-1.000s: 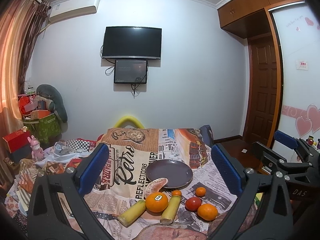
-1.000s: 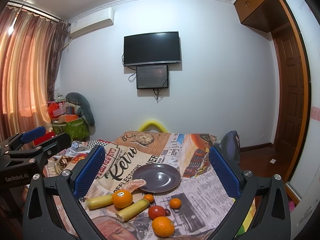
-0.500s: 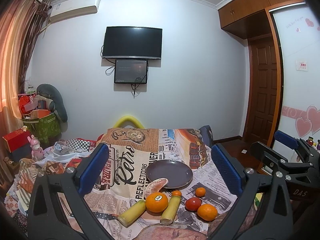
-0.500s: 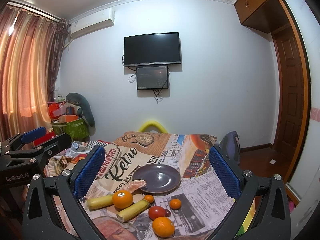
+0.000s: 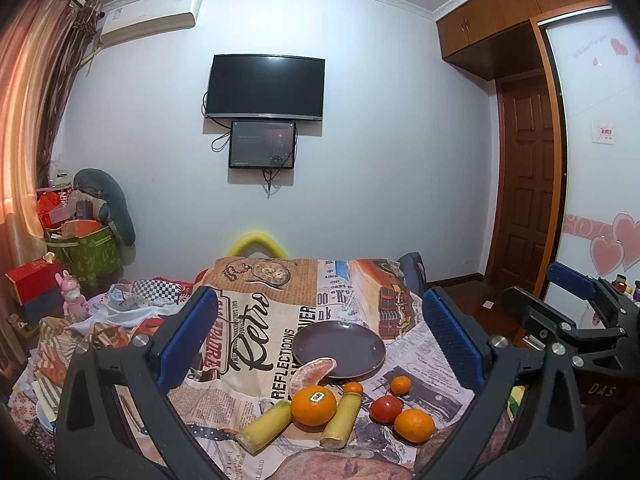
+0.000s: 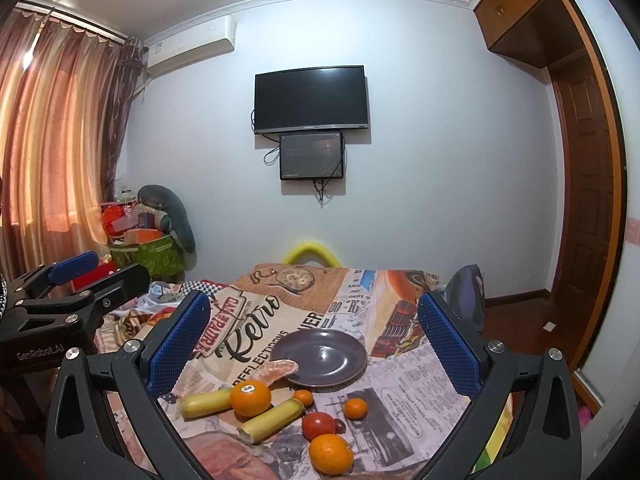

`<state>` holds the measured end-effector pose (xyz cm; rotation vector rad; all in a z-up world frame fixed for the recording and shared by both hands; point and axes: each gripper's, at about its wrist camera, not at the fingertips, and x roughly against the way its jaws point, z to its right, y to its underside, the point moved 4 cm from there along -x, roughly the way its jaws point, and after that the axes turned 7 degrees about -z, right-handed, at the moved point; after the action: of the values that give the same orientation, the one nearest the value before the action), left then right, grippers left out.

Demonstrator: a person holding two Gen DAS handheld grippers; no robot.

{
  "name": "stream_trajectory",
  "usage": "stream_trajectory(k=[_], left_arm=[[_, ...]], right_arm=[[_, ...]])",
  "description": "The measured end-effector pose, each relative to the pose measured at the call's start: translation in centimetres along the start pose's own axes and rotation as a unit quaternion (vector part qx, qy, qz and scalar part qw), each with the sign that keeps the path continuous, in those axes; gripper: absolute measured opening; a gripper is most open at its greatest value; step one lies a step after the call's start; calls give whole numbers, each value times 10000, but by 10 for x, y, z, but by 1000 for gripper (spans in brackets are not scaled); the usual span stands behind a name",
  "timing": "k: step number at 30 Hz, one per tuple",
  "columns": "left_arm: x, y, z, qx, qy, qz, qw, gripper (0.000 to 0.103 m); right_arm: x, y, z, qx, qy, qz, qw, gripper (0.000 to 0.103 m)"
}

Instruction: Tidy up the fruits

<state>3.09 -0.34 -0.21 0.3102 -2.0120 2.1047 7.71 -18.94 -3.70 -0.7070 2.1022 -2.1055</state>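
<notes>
On the table [image 5: 424, 364], fruit sits just in front of your dark plate [image 5: 338, 348]: stickered orange [image 5: 313, 405] between two banana pieces, tomato [image 5: 385, 409] beside. Left gripper [image 5: 320, 344] and right gripper [image 6: 314, 344]: jaws wide apart, holding nothing, above the spread.

On my table [image 5: 256, 344] the plate [image 5: 340, 346] sits behind the fruit. A peeled segment [image 5: 312, 372] leans on its near-left rim. Before that, the stickered orange [image 5: 313, 405] lies between two stalks [image 5: 264, 426]. To the right sit a tomato [image 5: 385, 409], a small mandarin [image 5: 400, 385] behind it, and another orange [image 5: 413, 425] nearest me.
</notes>
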Motion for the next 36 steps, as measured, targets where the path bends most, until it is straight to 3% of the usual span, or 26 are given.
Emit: stream_trajectory(k=[11, 16, 20, 26, 36], left_arm=[[-8, 4, -7, -28, 50, -127, 9999, 103], [-20, 10, -13, -133, -62, -272, 9995, 100], [-39, 20, -23, -195, -91, -611, 9979, 83], [-71, 43, -45, -131, -129, -1186, 9928, 76], [-126, 96, -71, -96, -173, -2308, 9728, 71]], right_arm=[[-12, 9, 4, 59, 57, -204, 9998, 103], [-29, 24, 12, -5, 58, -580, 9983, 98], [-48, 41, 23, -157, 35, -1023, 9946, 85], [-71, 72, 37, -372, -39, -1767, 9836, 69], [-110, 121, 53, -588, -185, -2896, 9552, 67]])
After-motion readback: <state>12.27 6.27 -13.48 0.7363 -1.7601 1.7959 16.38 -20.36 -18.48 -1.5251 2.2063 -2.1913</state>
